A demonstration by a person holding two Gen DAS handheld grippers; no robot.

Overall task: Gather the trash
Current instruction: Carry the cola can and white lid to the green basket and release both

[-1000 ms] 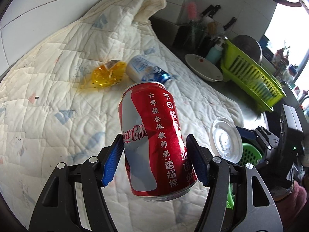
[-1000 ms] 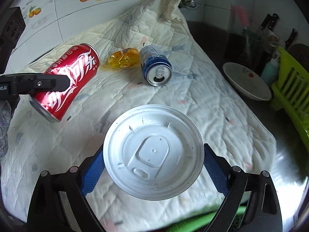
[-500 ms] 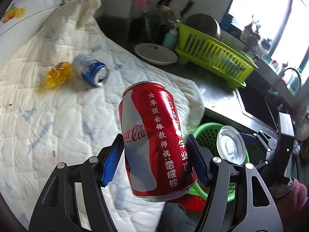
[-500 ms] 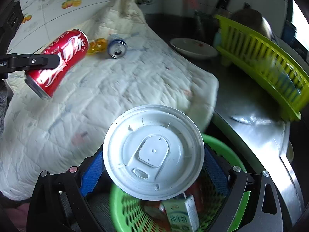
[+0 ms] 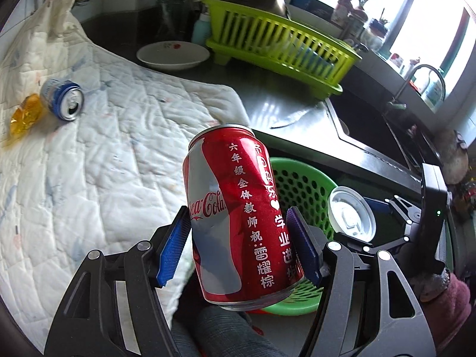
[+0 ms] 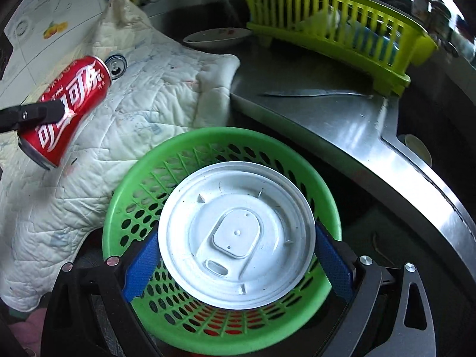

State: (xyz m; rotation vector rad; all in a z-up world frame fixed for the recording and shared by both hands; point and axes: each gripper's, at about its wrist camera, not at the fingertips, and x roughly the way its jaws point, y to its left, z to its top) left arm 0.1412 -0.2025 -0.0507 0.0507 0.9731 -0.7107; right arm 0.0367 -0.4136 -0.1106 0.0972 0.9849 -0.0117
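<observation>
With right gripper [image 6: 238, 255] clamping the white lid [image 6: 236, 235] over the green basket [image 6: 134, 178], we keep left gripper [image 5: 238, 250] gripping the red can [image 5: 238, 217] beside its rim, both ready to drop.

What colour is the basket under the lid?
Bright green basket, perforated; clearest in the right wrist view.

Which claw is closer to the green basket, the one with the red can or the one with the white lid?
Right. The right claw holds the white lid directly over the green basket; the left claw, gripping the red can, is beside it.
</observation>
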